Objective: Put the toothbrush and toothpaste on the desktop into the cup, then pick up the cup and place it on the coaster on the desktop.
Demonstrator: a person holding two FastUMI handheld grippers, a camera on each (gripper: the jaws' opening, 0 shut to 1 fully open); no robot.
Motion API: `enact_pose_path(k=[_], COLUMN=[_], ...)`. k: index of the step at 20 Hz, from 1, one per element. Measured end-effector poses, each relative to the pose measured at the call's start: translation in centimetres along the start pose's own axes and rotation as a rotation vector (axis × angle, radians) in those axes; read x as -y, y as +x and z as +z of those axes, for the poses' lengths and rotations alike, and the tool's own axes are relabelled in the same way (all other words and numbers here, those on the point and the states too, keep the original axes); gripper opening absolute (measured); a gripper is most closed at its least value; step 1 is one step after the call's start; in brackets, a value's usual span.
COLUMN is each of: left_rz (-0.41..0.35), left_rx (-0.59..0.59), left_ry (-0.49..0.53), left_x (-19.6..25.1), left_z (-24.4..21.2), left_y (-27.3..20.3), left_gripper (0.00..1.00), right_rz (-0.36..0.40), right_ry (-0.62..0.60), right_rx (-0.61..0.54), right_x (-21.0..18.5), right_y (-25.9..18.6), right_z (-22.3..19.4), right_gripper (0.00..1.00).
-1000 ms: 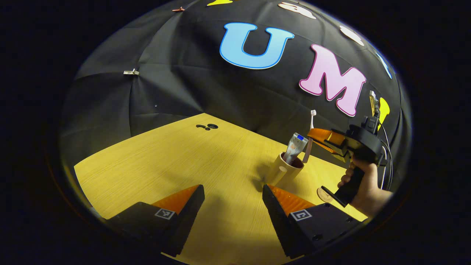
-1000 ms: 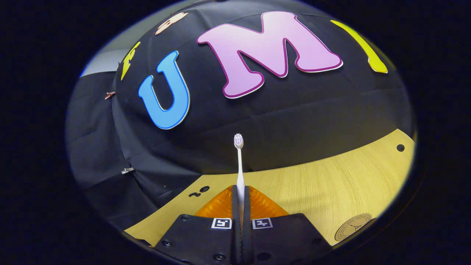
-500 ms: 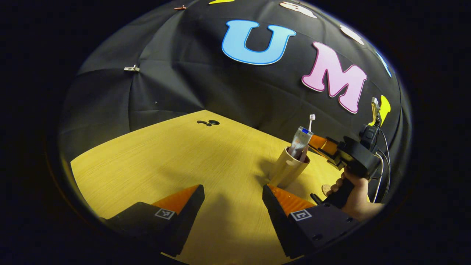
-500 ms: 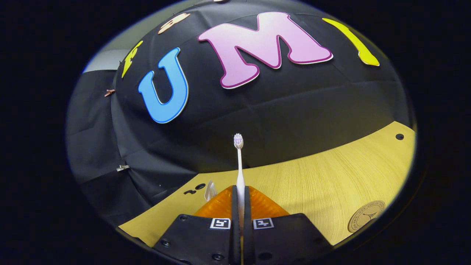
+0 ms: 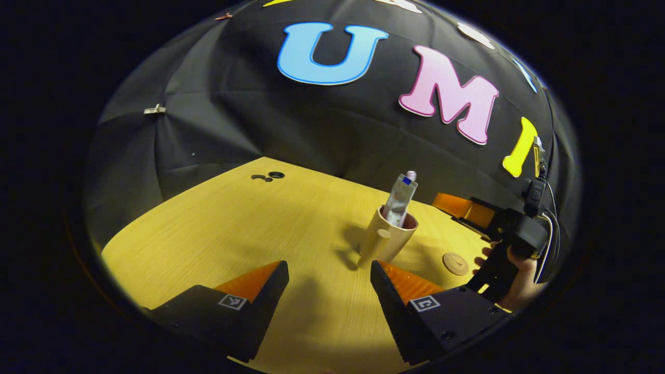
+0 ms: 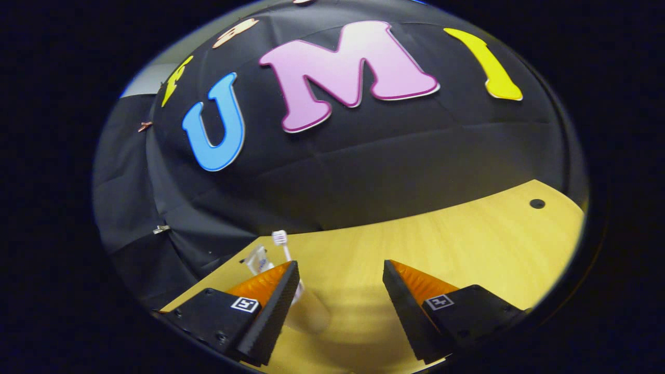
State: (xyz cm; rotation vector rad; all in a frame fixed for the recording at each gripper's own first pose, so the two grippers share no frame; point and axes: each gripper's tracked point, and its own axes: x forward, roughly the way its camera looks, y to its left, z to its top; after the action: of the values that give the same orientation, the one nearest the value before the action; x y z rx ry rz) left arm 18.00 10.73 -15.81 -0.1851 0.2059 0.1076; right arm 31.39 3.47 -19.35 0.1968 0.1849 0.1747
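Observation:
A beige cup (image 5: 387, 240) stands on the yellow wooden desktop (image 5: 249, 228) in the left gripper view. The toothpaste tube (image 5: 400, 199) leans in it, and the toothbrush head (image 5: 411, 175) peeks out just behind the tube. A round brown coaster (image 5: 455, 263) lies to the cup's right. My left gripper (image 5: 330, 271) is open, low over the desk just short of the cup. My right gripper (image 5: 448, 206), held by a hand (image 5: 517, 291), sits right of the cup. In the right gripper view my right gripper (image 6: 340, 269) is open, with the toothbrush (image 6: 281, 240), toothpaste (image 6: 257, 259) and blurred cup (image 6: 311, 314) beside its left finger.
Small dark holes mark the desktop at the far side (image 5: 269, 176) and at another corner (image 6: 536, 203). The black cloth wall (image 5: 291, 119) stands close behind the desk. A cable (image 5: 545, 244) hangs from the right gripper's body.
My right gripper, shut on the toothbrush before, has opened and drawn back; the toothbrush now stands in the cup with the toothpaste. The left gripper stays open, its view shifted slightly.

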Motion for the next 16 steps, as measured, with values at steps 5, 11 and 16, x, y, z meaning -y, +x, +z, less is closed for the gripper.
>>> enact_pose_path(k=[5,11,16], left_rz=[-0.083,-0.143,-0.151], left_rx=[-0.063,-0.184,-0.352], left_ry=[0.129,0.259,0.387], left_x=[2.0,4.3,4.5], left_z=[1.0,1.5,-1.2], left_y=[1.7,4.3,7.1], left_gripper=[0.98,0.98,0.98], right_rz=[-0.126,-0.24,-0.32], right_ry=[0.006,0.022,0.074], right_rx=[-0.036,-0.062,-0.059], right_x=[7.5,14.5,18.7], right_y=[-3.6,-8.1,-11.6], right_z=[1.4,2.1,2.8], right_gripper=[0.98,0.98,0.98])
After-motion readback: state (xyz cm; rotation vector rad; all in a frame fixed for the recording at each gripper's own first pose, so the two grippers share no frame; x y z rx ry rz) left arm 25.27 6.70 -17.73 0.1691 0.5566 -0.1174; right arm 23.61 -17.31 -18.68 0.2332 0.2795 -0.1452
